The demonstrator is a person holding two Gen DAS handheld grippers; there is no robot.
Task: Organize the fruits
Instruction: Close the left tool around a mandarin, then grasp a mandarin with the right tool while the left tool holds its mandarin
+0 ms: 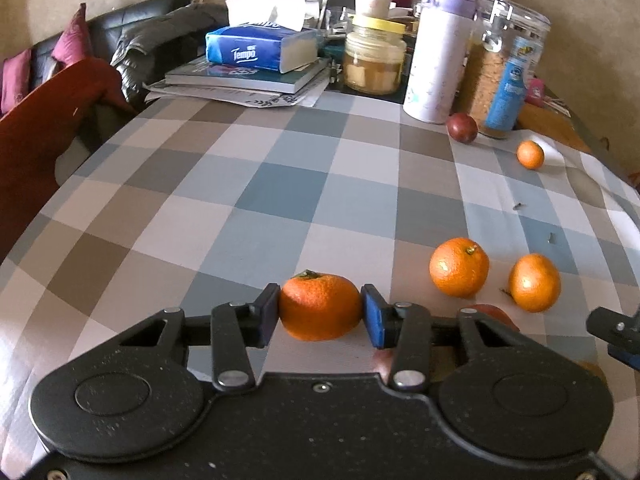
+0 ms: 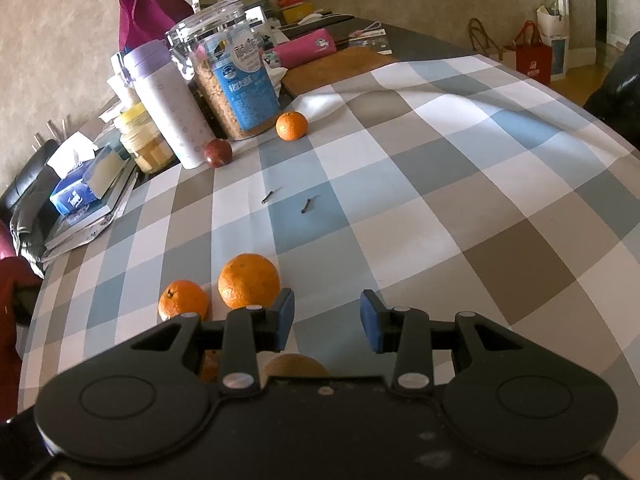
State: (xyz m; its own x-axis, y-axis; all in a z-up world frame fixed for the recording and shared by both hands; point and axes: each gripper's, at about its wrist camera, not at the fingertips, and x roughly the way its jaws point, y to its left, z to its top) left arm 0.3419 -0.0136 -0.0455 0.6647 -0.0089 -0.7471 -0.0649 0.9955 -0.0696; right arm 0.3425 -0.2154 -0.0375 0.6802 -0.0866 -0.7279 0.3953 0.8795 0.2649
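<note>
Mandarin [image 1: 320,306], clamped between left gripper [image 1: 320,316] pads on checked tablecloth [image 1: 280,200].
Right gripper [image 2: 326,320]: jaws apart, empty; two oranges [image 2: 248,280] just beside.

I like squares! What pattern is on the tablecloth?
The tablecloth has big checks in blue, grey, brown and white. The right wrist view shows it best.

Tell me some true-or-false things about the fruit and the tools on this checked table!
1. The left tool is closed on an orange. True.
2. The right tool holds an orange. False: nothing sits between its pads.
3. A dark red fruit lies beside the purple bottle. True.
4. Every orange sits in a bowl. False: they lie on the tablecloth.
5. A tissue pack rests on books. True.
</note>
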